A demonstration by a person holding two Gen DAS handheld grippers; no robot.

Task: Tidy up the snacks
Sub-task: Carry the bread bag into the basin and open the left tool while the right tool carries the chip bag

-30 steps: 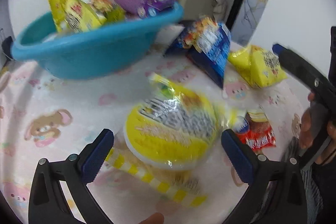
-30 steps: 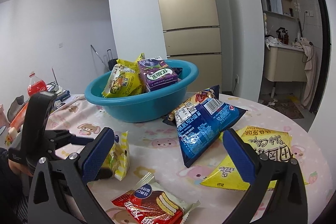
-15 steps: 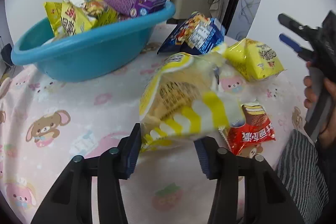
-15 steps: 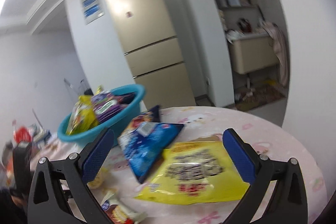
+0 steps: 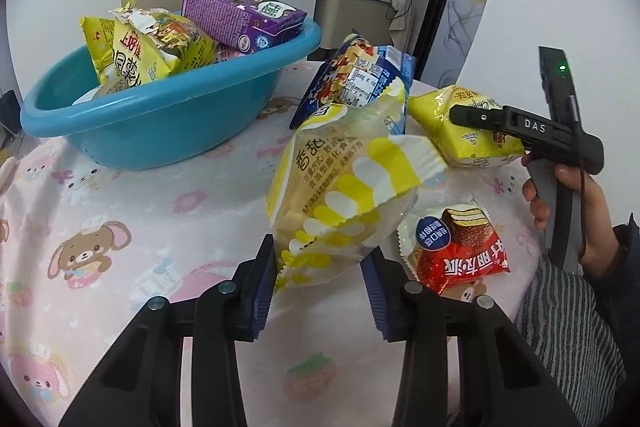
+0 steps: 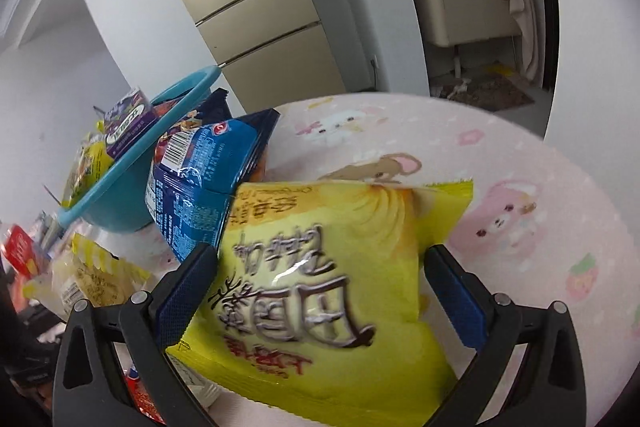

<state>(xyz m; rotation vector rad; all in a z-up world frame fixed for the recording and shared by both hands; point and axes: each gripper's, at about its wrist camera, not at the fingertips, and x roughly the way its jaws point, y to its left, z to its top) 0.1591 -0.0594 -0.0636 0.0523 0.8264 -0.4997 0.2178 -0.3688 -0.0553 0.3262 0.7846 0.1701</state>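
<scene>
One round table [image 5: 132, 187], covered in a pink cartoon-animal cloth, fills most of both views; behind it stand a beige fridge [image 6: 256, 7] and a doorway to a room with a washbasin [image 6: 472, 7]. On the table sits a teal basin [image 5: 160, 115] holding a purple box [image 5: 240, 15] and yellow packets [image 5: 152, 47]. A blue snack bag [image 6: 200, 183] leans just beside the basin.

The left gripper [image 5: 320, 279] is clamped on a clear yellow-striped bread bag [image 5: 344, 195], which is lifted off the cloth. Only this view shows a red pie packet [image 5: 460, 251] lying flat and the person's right hand [image 5: 568, 199].

Only the right wrist view shows the right gripper [image 6: 320, 291], its fingers set wide on either side of a yellow chip bag [image 6: 332, 283] on the table; whether they touch it I cannot tell.
</scene>
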